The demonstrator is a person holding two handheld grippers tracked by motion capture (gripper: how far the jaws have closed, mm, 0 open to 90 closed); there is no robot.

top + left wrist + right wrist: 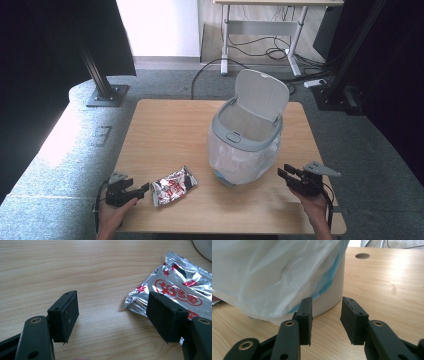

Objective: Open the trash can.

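The left gripper (pixel 145 188) sits with jaws apart just left of the shiny snack bag (pixel 173 186). The bag's long side points right, toward the bin (pixel 246 137). The right gripper (pixel 283 172), empty with jaws apart, is farther away.

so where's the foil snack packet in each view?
High view: foil snack packet lies front left on the table, beside the left gripper.
Left gripper view: upper right, behind the right-hand jaw.
Right gripper view: can't make it out.
Shared landmark: lined bin.

Silver packet (pixel 173 187) w/ red print; white bin (pixel 247 135), grey rim; black tongs (pixel 143 188).
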